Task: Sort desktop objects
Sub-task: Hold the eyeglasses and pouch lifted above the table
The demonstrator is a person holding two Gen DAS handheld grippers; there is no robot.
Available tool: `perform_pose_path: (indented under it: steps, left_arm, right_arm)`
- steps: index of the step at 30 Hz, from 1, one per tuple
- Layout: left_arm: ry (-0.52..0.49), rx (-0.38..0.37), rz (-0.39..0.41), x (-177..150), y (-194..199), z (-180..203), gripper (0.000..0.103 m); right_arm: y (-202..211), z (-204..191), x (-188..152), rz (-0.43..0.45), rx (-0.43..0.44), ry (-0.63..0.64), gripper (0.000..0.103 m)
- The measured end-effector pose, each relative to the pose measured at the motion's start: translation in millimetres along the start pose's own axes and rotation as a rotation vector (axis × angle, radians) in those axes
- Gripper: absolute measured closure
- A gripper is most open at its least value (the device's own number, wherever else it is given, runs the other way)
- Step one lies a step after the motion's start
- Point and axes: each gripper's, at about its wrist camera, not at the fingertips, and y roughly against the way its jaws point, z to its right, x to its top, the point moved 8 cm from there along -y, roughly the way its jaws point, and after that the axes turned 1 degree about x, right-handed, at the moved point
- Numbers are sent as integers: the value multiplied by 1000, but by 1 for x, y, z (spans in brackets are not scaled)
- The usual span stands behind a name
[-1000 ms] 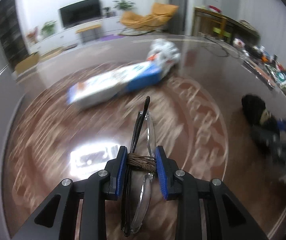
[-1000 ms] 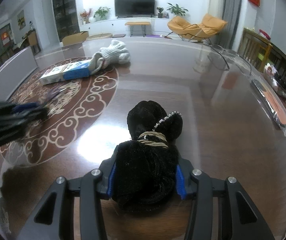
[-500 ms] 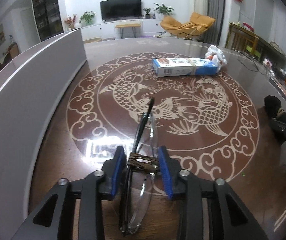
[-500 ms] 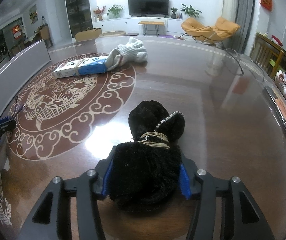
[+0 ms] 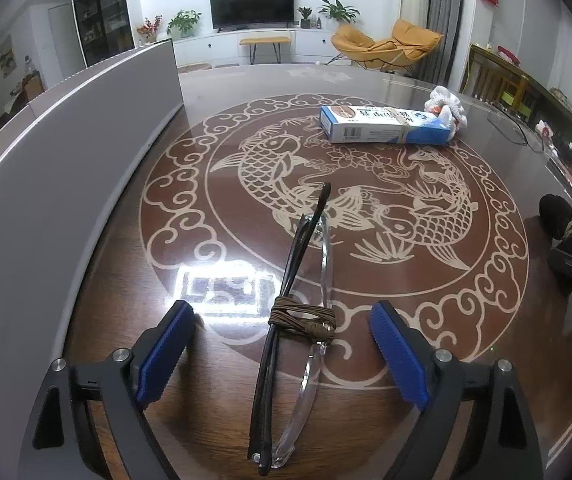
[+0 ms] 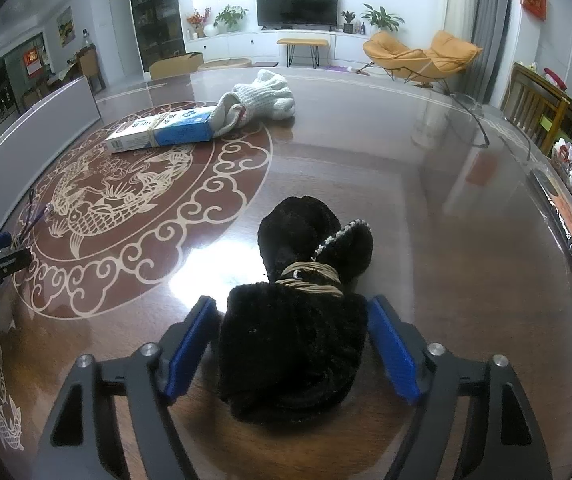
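The folded glasses [image 5: 286,344] lie on the table [image 5: 425,280] between the pads of the opening left gripper [image 5: 282,356], long axis pointing straight ahead of it. The right gripper [image 6: 291,352], also opening, straddles the black bundle [image 6: 297,340].

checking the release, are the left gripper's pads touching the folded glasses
No, the left gripper is opening, its blue pads clear of the glasses.

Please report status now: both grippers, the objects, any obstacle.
Left hand-held gripper opening, cord-tied folded glasses between, untouched. Right hand-held gripper opening around black fuzzy cord-tied bundle. Both lie on brown patterned table. No obstacle nearby.
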Motion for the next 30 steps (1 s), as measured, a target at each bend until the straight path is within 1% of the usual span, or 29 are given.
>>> perform_pose_path:
  steps: [3, 5, 6, 18, 30]
  left_arm:
    - [-7, -5, -6, 0, -1, 2, 7]
    - [-16, -11, -17, -1, -3, 4, 1]
    - [-21, -15, -21, 0, -3, 5, 0]
    - [-24, -18, -22, 0, -4, 6, 0]
    - [-24, -17, -22, 0, -4, 6, 0]
  right_arm:
    - [-1, 0, 0, -2, 2, 0, 20]
    - [-1, 0, 0, -4, 1, 0, 18]
    - [-1, 0, -1, -7, 0, 0, 15]
    - [-3, 1, -2, -19, -2, 1, 7]
    - [-3, 0, -3, -20, -3, 1, 4]
